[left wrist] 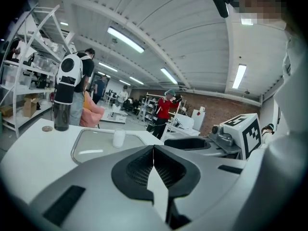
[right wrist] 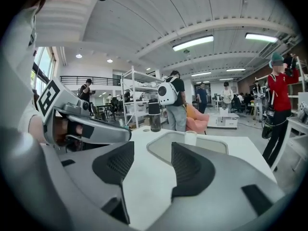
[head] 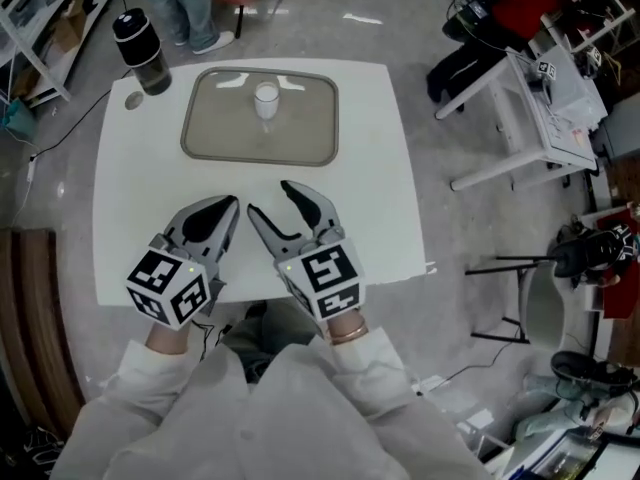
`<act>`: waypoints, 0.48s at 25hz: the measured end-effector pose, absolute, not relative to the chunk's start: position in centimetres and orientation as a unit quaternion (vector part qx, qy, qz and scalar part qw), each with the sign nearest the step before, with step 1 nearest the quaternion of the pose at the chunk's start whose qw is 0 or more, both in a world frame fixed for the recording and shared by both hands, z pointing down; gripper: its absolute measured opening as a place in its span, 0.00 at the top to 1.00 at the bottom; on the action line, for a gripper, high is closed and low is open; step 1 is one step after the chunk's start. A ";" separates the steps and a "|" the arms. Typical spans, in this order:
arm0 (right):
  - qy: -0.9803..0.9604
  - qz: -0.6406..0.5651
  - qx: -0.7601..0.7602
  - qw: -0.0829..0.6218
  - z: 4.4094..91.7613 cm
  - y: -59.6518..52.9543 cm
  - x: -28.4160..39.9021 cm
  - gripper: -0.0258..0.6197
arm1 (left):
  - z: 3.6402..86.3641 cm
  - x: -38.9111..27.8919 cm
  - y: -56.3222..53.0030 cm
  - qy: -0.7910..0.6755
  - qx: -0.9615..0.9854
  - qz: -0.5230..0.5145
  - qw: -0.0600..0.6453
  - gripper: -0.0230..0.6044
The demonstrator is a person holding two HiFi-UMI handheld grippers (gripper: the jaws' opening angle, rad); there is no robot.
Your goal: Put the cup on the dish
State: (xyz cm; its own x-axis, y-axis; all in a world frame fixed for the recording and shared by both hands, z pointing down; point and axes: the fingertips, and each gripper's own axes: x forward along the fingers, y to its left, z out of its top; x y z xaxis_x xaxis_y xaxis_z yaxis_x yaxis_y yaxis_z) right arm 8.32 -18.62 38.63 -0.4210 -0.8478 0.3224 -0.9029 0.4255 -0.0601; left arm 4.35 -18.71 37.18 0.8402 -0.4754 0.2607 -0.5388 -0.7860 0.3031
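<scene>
A small white cup (head: 265,99) stands upright on the grey rectangular dish (head: 220,128) at the far side of the white table. Both grippers hover over the near half of the table, well short of the dish. My left gripper (head: 230,205) is shut, its pads meeting with nothing between them (left wrist: 153,150). To its right, my right gripper (head: 268,197) is open and empty (right wrist: 151,150). The cup (left wrist: 118,137) and dish (left wrist: 82,143) lie ahead of the left jaws. In the right gripper view the cup (right wrist: 190,137) stands beyond the right-hand jaw, on the dish (right wrist: 211,146).
A black bottle (head: 140,50) stands at the table's far left corner beside a small round disc (head: 134,99). People stand on the floor beyond the table. A white rack (head: 520,118) stands on the floor to the right. The table's near edge is under my wrists.
</scene>
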 end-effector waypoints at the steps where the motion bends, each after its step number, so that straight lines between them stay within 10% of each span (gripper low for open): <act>1: -0.840 0.110 0.516 0.127 38.3 -17.8 8.1 0.58 | 36.8 4.3 -17.9 -0.270 0.942 0.085 0.182 0.95; 12: -0.867 0.104 0.473 0.119 35.3 -11.6 6.9 0.68 | 33.5 4.2 -12.0 -0.274 0.944 0.085 0.159 0.95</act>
State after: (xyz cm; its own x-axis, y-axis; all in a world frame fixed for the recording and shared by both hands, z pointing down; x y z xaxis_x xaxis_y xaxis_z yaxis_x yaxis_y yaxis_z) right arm 6.86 -11.55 35.27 -0.5234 -0.7957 0.3047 -0.8453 0.5299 -0.0681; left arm 4.20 -11.96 33.52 0.8349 -0.4910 0.2487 -0.5454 -0.7987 0.2543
